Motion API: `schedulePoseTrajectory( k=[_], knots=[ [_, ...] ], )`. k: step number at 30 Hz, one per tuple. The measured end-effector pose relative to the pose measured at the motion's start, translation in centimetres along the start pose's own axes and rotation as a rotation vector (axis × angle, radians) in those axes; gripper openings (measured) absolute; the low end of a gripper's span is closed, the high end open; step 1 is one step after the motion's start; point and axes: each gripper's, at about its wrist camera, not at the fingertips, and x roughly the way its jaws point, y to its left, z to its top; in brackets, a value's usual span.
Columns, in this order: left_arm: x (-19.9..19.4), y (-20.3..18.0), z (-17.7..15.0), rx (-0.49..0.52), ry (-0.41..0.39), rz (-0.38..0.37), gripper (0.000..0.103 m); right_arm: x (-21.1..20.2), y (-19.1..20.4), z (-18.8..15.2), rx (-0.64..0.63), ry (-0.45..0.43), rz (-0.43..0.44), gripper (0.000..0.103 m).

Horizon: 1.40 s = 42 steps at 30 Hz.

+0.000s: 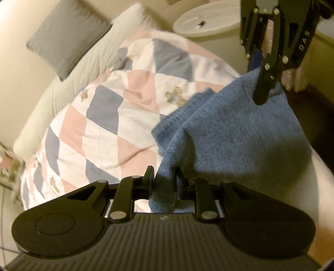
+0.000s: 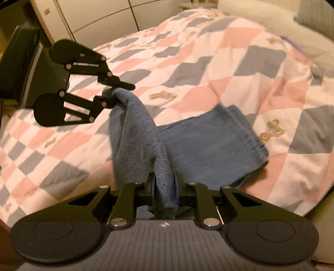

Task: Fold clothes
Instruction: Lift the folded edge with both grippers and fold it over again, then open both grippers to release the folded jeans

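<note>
Both grippers, left (image 1: 163, 183) & right (image 2: 163, 185), pinch blue denim jeans (image 2: 208, 141) raised over pink-grey checked quilt (image 2: 229, 62). Only left view shows round white table (image 1: 206, 18) & grey cushion (image 1: 66, 39); right view shows jeans' hem lying on the quilt.

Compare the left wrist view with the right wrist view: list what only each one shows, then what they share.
Only the left wrist view shows the grey cushion, leaning on a long pale bolster, and a round white side table.

Only the right wrist view shows the white cabinet doors and the far hemmed end of the blue denim garment lying flat on the quilt.

Both show the patchwork quilt on the bed, the garment lifted at one edge, and the left claw and right claw each pinching that denim.
</note>
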Motion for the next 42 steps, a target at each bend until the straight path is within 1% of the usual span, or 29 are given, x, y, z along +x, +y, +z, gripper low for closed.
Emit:
schedulePoseTrajectory(
  k=[3, 5, 7, 10, 13, 15, 17, 18, 19, 20, 21, 22, 23, 24, 25, 27, 29, 30, 31, 33, 35, 36, 37, 38, 39, 41, 42],
  knots=[
    [4.3, 2.2, 3.0, -0.053, 0.055, -0.014, 0.018, 1.0, -6.3, 2.0, 0.043, 0.035, 0.068, 0.017],
    [7.1, 3.3, 4.4, -0.080, 0.092, -0.028, 0.018, 1.7, -9.5, 2.9, 0.062, 0.060, 0.091, 0.017],
    [9.8, 4.3, 5.4, -0.104, 0.138, -0.060, 0.018, 2.8, -12.8, 4.0, 0.080, 0.090, 0.116, 0.017],
    [13.6, 5.0, 6.0, -0.139, 0.205, -0.113, 0.018, 5.2, -16.6, 4.9, 0.105, 0.152, 0.179, 0.016],
    [15.6, 5.6, 6.2, -0.185, 0.240, -0.131, 0.018, 6.8, -18.7, 5.1, 0.134, 0.179, 0.208, 0.016],
    [16.6, 6.6, 5.9, -0.267, 0.259, -0.153, 0.019, 7.7, -19.8, 5.1, 0.153, 0.189, 0.221, 0.016],
    [17.8, 8.0, 5.4, -0.399, 0.292, -0.172, 0.034, 8.6, -20.8, 5.2, 0.169, 0.203, 0.225, 0.017],
    [18.2, 9.1, 4.9, -0.493, 0.313, -0.162, 0.041, 9.2, -20.9, 5.1, 0.166, 0.225, 0.201, 0.019],
    [17.9, 10.2, 4.4, -0.588, 0.310, -0.148, 0.039, 9.9, -21.2, 4.9, 0.176, 0.248, 0.179, 0.023],
    [17.2, 11.1, 3.9, -0.680, 0.297, -0.135, 0.034, 10.1, -21.5, 4.9, 0.198, 0.249, 0.161, 0.028],
    [16.5, 12.1, 3.3, -0.772, 0.282, -0.122, 0.029, 10.4, -21.8, 4.8, 0.220, 0.250, 0.144, 0.040],
    [15.5, 12.5, 2.9, -0.835, 0.263, -0.103, 0.018, 10.4, -22.1, 4.9, 0.241, 0.248, 0.128, 0.044],
    [14.4, 12.3, 2.5, -0.858, 0.258, -0.069, 0.012, 10.0, -22.1, 4.9, 0.255, 0.235, 0.115, 0.045],
    [13.3, 11.9, 2.2, -0.868, 0.262, -0.031, 0.009, 9.5, -21.9, 5.0, 0.250, 0.221, 0.099, 0.044],
    [12.2, 11.2, 1.9, -0.878, 0.267, -0.006, 0.009, 9.0, -21.6, 5.0, 0.245, 0.206, 0.079, 0.044],
    [10.2, 9.2, 1.1, -0.919, 0.267, 0.020, 0.008, 7.9, -21.0, 4.9, 0.238, 0.171, 0.027, 0.044],
    [8.4, 7.1, 0.3, -0.970, 0.274, 0.034, 0.008, 6.6, -19.9, 4.9, 0.207, 0.109, -0.018, 0.037],
    [7.8, 5.9, -0.2, -0.993, 0.282, 0.044, 0.008, 6.2, -19.4, 5.0, 0.187, 0.081, -0.022, 0.028],
    [7.3, 4.8, -0.6, -1.019, 0.292, 0.050, 0.008, 5.8, -18.8, 5.0, 0.164, 0.059, -0.007, 0.024],
    [7.4, 2.9, -1.7, -1.081, 0.329, 0.054, 0.009, 5.6, -17.8, 4.6, 0.101, 0.036, 0.046, 0.020],
    [8.3, 1.6, -2.7, -1.117, 0.382, 0.081, 0.010, 6.6, -17.1, 4.2, 0.043, 0.060, 0.047, 0.019],
    [9.0, 1.1, -3.2, -1.128, 0.410, 0.100, 0.010, 7.5, -17.1, 4.1, 0.025, 0.075, 0.028, 0.010],
    [9.2, 0.9, -3.5, -1.136, 0.420, 0.115, 0.010, 8.7, -17.2, 3.9, 0.013, 0.089, -0.001, 0.003],
    [8.8, 1.1, -3.4, -1.139, 0.410, 0.133, 0.010, 9.9, -17.6, 3.8, 0.013, 0.104, -0.023, 0.000],
    [8.3, 1.3, -3.2, -1.139, 0.395, 0.153, 0.010, 10.6, -17.7, 4.2, 0.033, 0.112, -0.030, 0.000],
    [6.9, 1.7, -2.9, -1.149, 0.361, 0.186, 0.011, 10.5, -18.0, 4.9, 0.083, 0.118, -0.024, 0.000],
    [6.1, 1.7, -3.1, -1.167, 0.351, 0.196, 0.011, 10.1, -17.8, 5.1, 0.078, 0.113, -0.022, 0.000]
  ],
)
